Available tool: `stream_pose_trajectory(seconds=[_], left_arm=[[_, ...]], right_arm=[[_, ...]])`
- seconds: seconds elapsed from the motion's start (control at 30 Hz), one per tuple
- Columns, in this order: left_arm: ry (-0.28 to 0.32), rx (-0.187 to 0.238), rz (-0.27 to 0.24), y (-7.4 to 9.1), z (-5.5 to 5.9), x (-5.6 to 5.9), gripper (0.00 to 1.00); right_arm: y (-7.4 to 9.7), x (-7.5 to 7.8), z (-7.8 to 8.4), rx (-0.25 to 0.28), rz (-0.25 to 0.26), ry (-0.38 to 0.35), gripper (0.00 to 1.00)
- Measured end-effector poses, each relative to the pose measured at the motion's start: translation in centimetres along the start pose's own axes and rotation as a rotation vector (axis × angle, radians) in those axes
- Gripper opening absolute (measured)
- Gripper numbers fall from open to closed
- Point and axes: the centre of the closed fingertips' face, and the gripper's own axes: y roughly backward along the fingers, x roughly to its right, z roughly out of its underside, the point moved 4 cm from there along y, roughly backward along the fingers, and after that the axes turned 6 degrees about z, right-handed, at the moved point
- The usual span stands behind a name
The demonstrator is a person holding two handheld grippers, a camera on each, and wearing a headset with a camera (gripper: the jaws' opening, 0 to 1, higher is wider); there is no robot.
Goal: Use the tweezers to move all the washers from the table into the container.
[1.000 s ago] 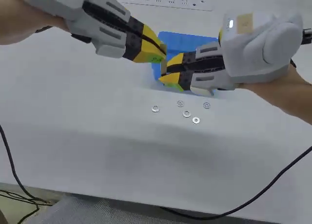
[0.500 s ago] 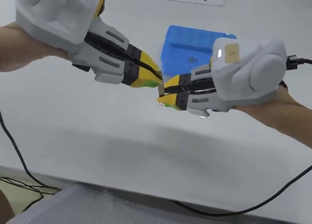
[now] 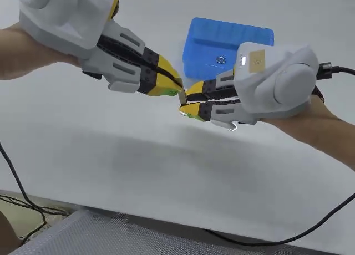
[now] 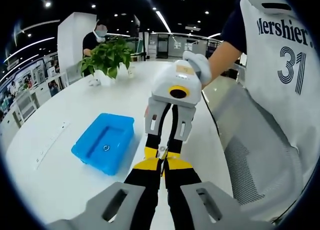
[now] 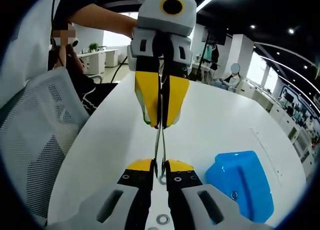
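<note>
two tools meet tip to tip above the white desk (image 3: 111,149). the left tool (image 3: 176,90) and the right tool (image 3: 187,106) are each closed tight on the one pair of tweezers (image 5: 160,135), which spans the short gap between them. one blue container (image 3: 244,36) sits just behind, with one washer (image 3: 221,59) lying inside. in the right gripper view two washers lie on the desk below: a near washer (image 5: 162,219) and a second washer (image 5: 161,180), partly hidden.
</note>
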Motion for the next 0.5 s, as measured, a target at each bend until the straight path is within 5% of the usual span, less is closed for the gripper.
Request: stream_pose_trajectory(seconds=[0.5], left_arm=[[0.005,-0.019,0.020,-0.62,1.03,-0.75,0.07]], right_arm=[[-0.91,0.15,1.06,-0.006,-0.008,-0.029,0.11]])
